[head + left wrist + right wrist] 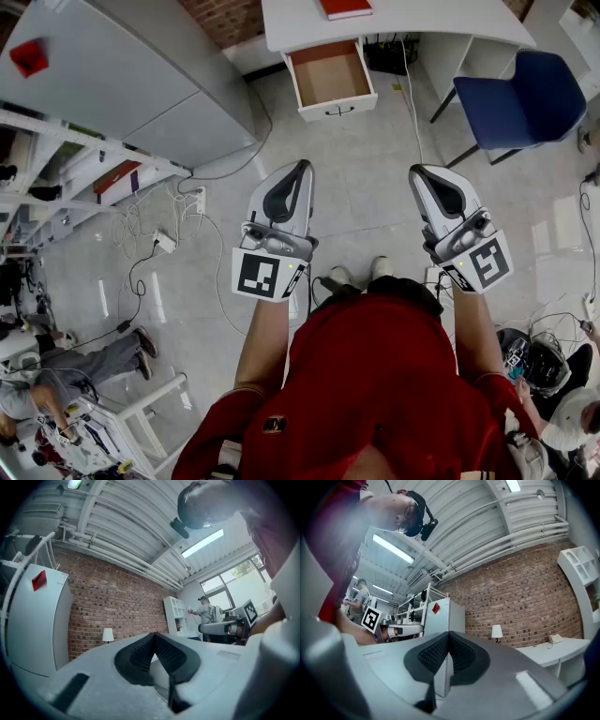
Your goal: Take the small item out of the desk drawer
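The white desk (412,23) stands at the top of the head view, several steps ahead of me. Its drawer (330,77) is pulled open. The drawer's brown bottom shows and I see no small item in it from here. My left gripper (302,167) and right gripper (416,172) are held up side by side at chest height, far short of the drawer. In the left gripper view my left gripper (153,637) is shut with its pads together and nothing between them. In the right gripper view my right gripper (449,634) is shut and empty too.
A red book (345,7) lies on the desk. A blue chair (520,98) stands right of the drawer. A grey cabinet (122,75) fills the upper left. Cables and a power strip (200,199) lie on the floor at left. People sit at the lower left and lower right.
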`<state>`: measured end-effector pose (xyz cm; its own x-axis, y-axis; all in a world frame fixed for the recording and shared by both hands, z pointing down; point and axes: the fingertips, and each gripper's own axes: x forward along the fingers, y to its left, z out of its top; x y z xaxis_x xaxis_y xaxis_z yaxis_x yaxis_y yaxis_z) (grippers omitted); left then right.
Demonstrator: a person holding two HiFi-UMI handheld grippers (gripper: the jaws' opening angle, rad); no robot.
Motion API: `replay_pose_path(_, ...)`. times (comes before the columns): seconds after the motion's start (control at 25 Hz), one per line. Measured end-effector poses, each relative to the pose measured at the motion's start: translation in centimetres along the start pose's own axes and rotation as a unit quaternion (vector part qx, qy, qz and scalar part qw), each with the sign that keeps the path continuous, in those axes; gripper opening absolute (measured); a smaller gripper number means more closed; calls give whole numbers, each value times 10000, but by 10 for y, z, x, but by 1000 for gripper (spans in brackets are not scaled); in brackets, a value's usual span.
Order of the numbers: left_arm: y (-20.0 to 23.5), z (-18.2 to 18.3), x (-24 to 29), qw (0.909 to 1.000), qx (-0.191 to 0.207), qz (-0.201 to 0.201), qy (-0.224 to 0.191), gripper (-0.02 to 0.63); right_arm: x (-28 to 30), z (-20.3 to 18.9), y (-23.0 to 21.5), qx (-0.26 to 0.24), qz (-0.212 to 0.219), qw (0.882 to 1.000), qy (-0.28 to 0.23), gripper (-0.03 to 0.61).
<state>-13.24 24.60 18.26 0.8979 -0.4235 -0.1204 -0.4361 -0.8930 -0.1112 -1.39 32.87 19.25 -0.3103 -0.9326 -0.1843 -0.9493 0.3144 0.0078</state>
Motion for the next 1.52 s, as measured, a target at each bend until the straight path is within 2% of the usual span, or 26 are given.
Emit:
replay_pose_path(0.2, -7, 1, 15, 9999, 72, 72, 61, 5, -8, 4, -19, 20, 45, 10000, -52, 11)
replay_pose_path(0.4, -14, 3, 32, 9997, 136, 189, 94, 6, -16, 9, -36, 163, 290, 9991, -260, 11)
replay_pose_path(0.84, -26, 7, 61, 9983, 341, 446, 132, 6, -33, 4, -88, 106, 428, 9988, -217, 11)
replay_pose_path(1.28, -1, -6, 87, 9975, 396, 567, 119, 6, -10, -9, -118, 64, 514, 9986, -117, 11)
replay_pose_path(1.52, 35, -22, 113, 9975, 352, 614, 39, 6, 26, -24, -136, -12, 594, 9982, 16, 12)
